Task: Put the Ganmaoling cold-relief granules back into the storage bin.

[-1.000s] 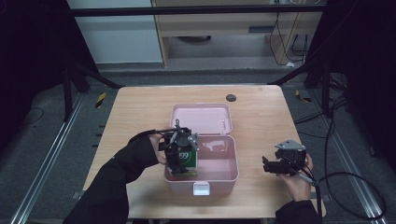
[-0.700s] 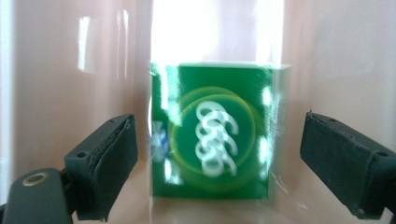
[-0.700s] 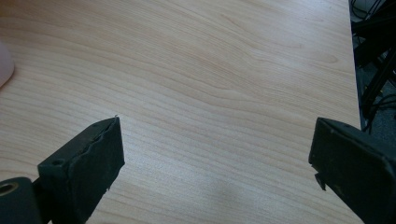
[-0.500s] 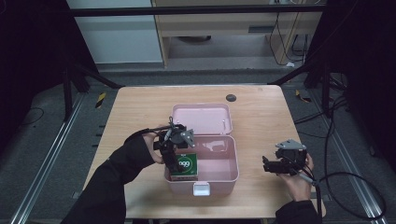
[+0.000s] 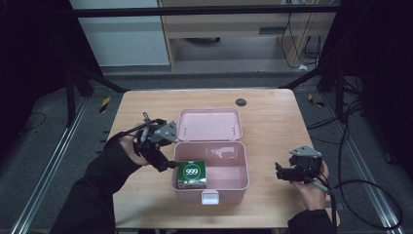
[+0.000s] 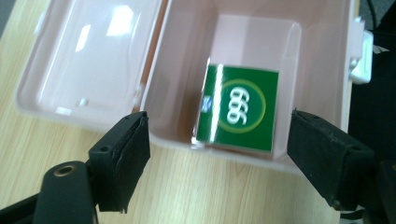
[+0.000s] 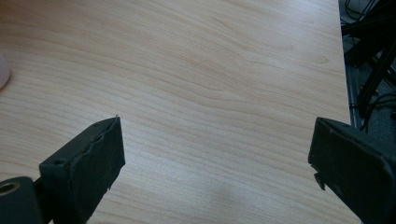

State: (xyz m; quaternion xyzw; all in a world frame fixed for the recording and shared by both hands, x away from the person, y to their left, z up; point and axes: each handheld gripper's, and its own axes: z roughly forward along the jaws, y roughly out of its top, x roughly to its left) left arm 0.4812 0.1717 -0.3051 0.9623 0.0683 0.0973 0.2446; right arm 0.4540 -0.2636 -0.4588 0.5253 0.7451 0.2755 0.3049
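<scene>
A pink plastic box (image 5: 241, 170) stands open in the middle of the table, its lid (image 5: 209, 124) laid back flat. Inside it, against the near-left wall, lies a green carton marked 999 (image 5: 191, 174) (image 6: 236, 107). My left gripper (image 5: 168, 158) (image 6: 217, 161) hangs just left of the box, open and empty, with its jaws wide apart over the box's wall (image 6: 168, 140). My right gripper (image 5: 281, 172) (image 7: 212, 172) is held over bare wood near the table's right front, open with nothing between its jaws.
A small dark round disc (image 5: 240, 102) lies near the table's far edge. The box's white latch (image 5: 210, 197) faces the front edge. Dark frame legs and cables (image 5: 360, 185) surround the table on the floor.
My left gripper has let go of the green carton, which now lies in the box, and has drawn back to the left. The right gripper has stayed put.
</scene>
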